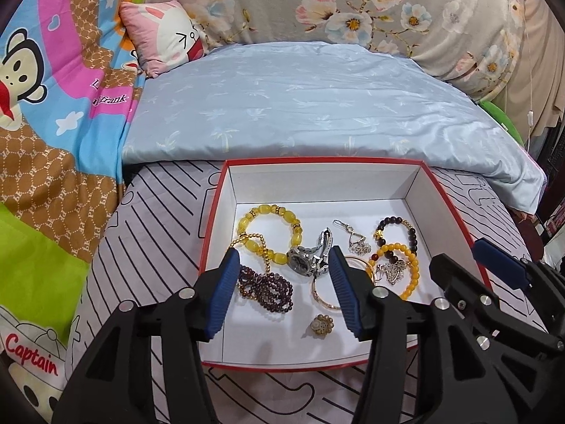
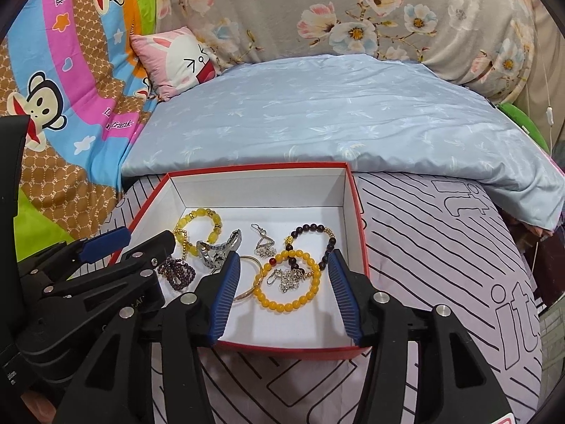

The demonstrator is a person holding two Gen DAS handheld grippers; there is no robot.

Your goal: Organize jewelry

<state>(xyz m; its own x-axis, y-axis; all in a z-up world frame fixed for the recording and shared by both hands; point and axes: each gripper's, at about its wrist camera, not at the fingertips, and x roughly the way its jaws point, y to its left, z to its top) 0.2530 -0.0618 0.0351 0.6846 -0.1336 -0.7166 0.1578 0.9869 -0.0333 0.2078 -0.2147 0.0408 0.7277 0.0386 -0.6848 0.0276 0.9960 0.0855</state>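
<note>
A red box with a white inside lies on the bed and holds the jewelry. In it are a yellow bead bracelet, a silver watch, a dark purple bead strand, a thin gold bangle, a small flower brooch, an orange bead bracelet, a dark bead bracelet and silver chains. My left gripper is open and empty above the watch. My right gripper is open and empty above the orange bracelet.
The box lies on a grey sheet with black line print. A folded pale blue quilt lies behind it. A cartoon monkey blanket is at the left, a pink rabbit pillow and a floral quilt at the back.
</note>
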